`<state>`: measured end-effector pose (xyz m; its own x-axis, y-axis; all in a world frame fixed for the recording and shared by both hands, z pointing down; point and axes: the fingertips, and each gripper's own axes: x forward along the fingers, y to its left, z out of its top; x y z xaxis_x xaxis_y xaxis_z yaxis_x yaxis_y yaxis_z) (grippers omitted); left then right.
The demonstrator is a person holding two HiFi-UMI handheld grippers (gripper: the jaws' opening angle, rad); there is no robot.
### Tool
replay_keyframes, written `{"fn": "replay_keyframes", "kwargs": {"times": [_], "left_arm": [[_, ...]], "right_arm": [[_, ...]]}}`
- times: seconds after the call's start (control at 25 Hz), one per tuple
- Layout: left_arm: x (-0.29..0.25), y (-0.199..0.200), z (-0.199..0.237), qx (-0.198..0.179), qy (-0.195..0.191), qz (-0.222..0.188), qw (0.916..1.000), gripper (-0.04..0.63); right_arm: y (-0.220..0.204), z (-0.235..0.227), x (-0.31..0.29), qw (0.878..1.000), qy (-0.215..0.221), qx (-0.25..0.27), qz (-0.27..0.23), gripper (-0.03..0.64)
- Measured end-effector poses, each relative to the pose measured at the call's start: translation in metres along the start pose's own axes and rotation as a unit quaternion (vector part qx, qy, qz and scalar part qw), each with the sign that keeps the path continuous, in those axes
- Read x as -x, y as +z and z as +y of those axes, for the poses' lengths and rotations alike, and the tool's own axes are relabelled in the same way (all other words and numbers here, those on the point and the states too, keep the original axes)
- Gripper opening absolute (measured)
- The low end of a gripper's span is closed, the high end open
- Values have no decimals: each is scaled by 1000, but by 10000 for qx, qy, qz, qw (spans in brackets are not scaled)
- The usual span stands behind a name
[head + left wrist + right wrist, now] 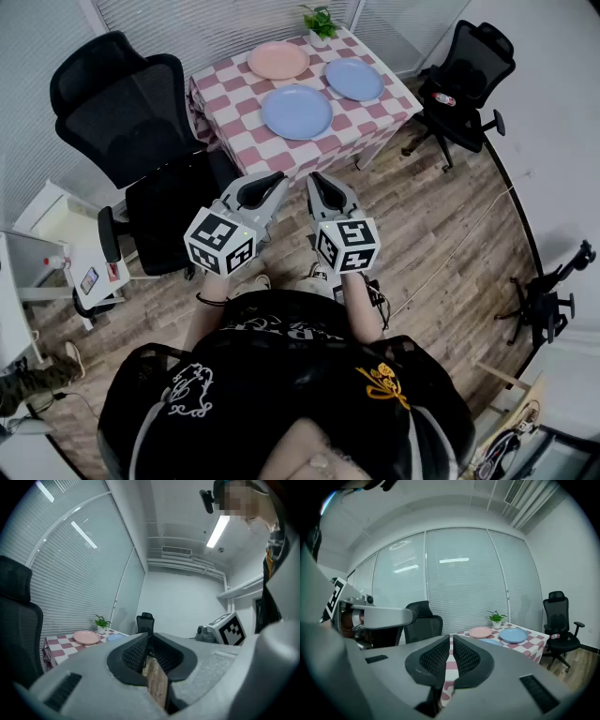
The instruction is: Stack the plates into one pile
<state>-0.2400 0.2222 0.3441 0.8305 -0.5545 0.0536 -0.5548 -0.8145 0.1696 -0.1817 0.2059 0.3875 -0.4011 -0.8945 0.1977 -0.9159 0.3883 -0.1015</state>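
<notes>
Left tongs (279, 180), right tongs (317, 180) closed — checkered table (234, 105) on wood floor (441, 225).

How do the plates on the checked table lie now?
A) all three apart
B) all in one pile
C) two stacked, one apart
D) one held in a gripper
A: the pink plate, the near blue plate and the right blue plate each lie apart on the table.

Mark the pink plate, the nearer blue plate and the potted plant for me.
pink plate (277, 60): head view, centre of the plate.
nearer blue plate (296, 112): head view, centre of the plate.
potted plant (321, 21): head view, on its leaves.
</notes>
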Motion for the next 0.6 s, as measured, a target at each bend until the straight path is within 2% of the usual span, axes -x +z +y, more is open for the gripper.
{"fn": "replay_keyframes", "kwargs": {"times": [0.4, 0.6], "left_arm": [[-43, -10, -10, 98, 332, 163, 9993, 41], [-71, -21, -11, 218, 625, 282, 9974, 41]], "right_arm": [[-2, -54, 1, 9995, 218, -229, 17, 29], [-9, -83, 5, 9979, 578, -227, 187, 31]]}}
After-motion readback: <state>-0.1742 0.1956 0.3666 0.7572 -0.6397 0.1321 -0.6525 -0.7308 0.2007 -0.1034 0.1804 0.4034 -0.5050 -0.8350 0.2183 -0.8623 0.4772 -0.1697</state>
